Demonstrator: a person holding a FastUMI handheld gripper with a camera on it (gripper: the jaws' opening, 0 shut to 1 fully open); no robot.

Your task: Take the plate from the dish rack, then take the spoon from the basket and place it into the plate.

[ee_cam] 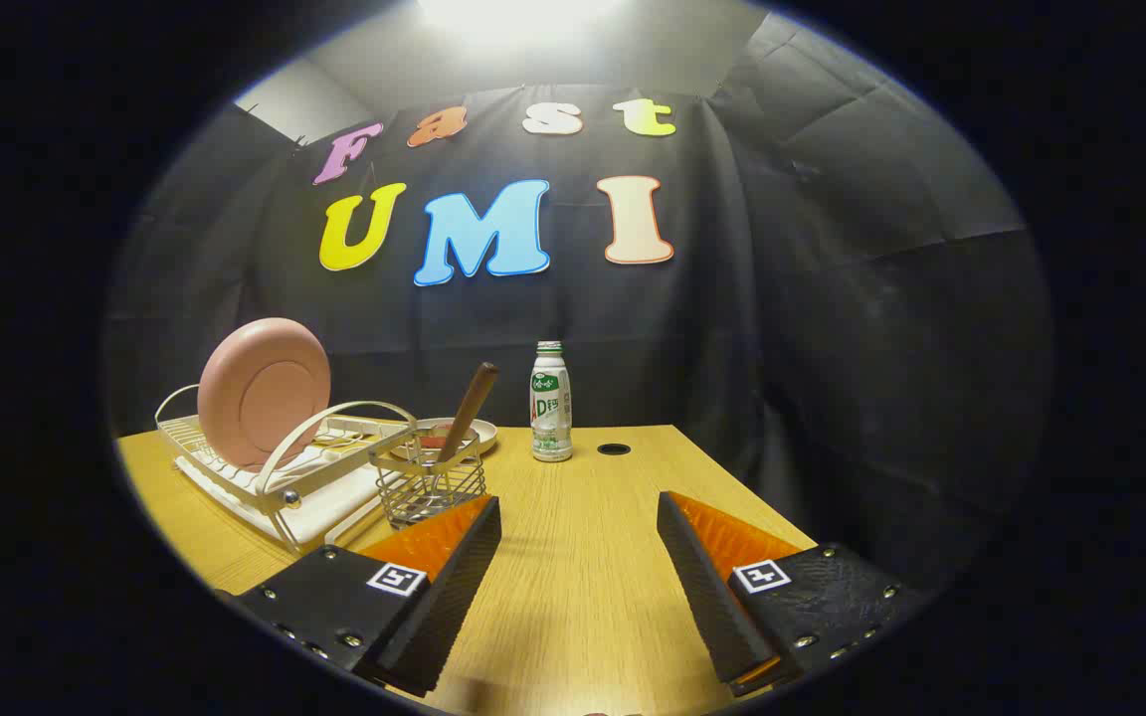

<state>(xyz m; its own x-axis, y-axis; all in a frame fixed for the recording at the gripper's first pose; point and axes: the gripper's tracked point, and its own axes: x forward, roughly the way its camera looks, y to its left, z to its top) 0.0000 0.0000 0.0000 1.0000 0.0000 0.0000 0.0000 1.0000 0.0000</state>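
The gripper [578, 557] was held low over the table [573, 597], its fingers spread wide apart with nothing between them. The plate [264, 394] was seen standing on edge in the dish rack [280, 477], well ahead of the left finger, underside turned toward the camera. It was noted as a round pink plate with a raised foot ring, smooth and matte; it was judged stiff, light to moderate in weight, likely plastic or glazed ware, and somewhat slippery. The upper rim, clear of the rack's arched wire, was judged the best place for a hold, one finger on each face. The spoon [467, 413] was seen as a brown handle leaning out of the wire basket [429, 487] just beside the rack; the bowl end was hidden, possibly wooden. A bottle [551, 403] was noted beyond the fingers.
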